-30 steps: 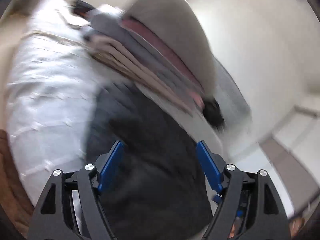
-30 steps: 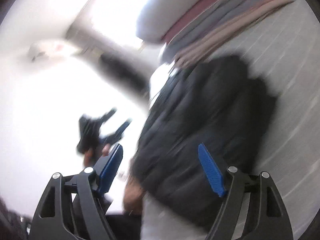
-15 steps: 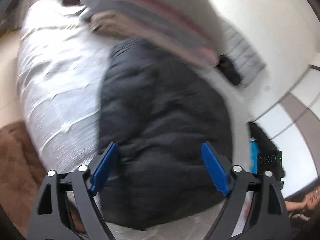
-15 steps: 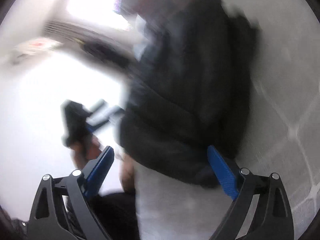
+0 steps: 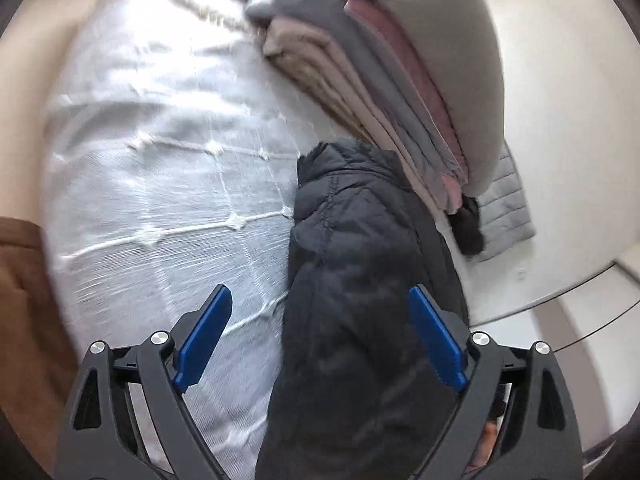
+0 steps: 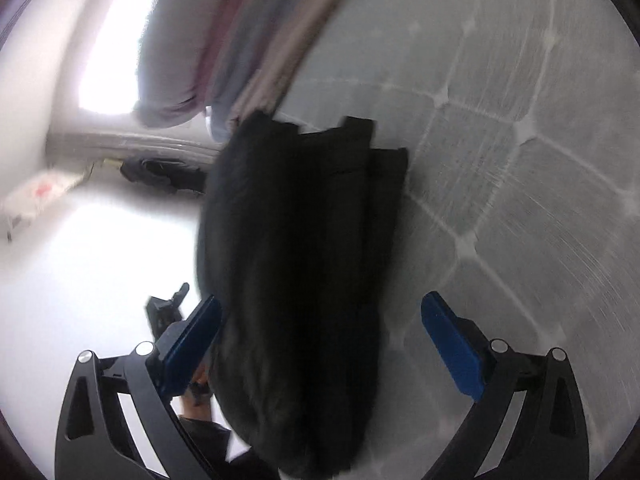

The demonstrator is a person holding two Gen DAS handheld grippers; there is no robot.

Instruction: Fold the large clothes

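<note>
Both my tools, left [image 5: 320, 336] and right [image 6: 320, 344], hang released over the folded black jacket [image 5: 360, 300] on the bed [image 5: 160, 160].

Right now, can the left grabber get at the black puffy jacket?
Probably yes. The left gripper is open, and the black jacket lies on the white bedspread right ahead of it, partly between its fingers. Nothing covers that near part.

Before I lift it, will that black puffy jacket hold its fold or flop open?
The jacket looks quilted and soft, so it will probably sag and unfold if lifted by one edge. It seems bulky yet likely light. Its smooth shell may slip on the white bedspread.
</note>
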